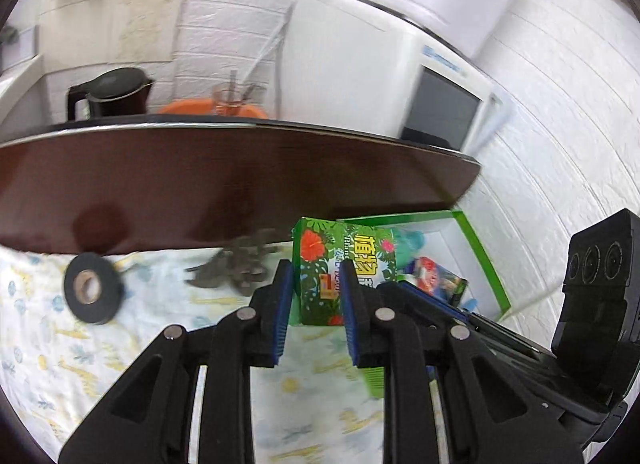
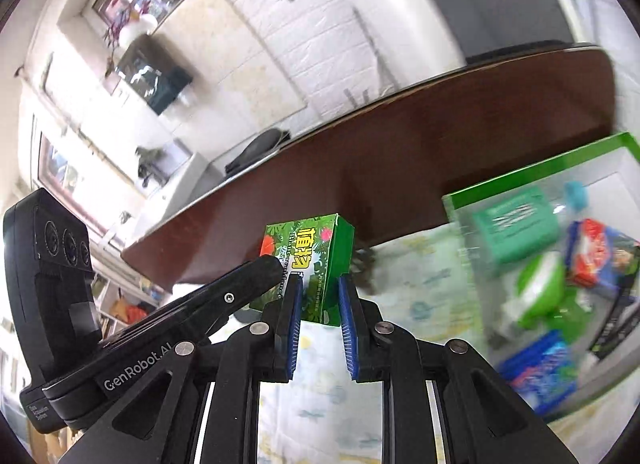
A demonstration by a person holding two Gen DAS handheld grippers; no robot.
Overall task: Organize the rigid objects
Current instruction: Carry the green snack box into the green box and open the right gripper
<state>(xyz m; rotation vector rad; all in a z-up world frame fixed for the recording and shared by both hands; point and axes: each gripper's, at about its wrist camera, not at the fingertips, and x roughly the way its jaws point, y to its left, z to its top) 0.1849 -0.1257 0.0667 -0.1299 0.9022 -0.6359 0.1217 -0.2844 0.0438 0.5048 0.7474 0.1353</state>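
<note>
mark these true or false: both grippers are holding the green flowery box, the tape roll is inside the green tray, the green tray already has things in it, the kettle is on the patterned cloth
1. Both grippers hold the green flowery box: true. The left gripper and the right gripper are each shut on it.
2. The tape roll is inside the green tray: false. It lies on the patterned cloth, left of the box.
3. The green tray already has things in it: true. Several packets lie inside.
4. The kettle is on the patterned cloth: false. It stands beyond the far edge of the brown table.
</note>
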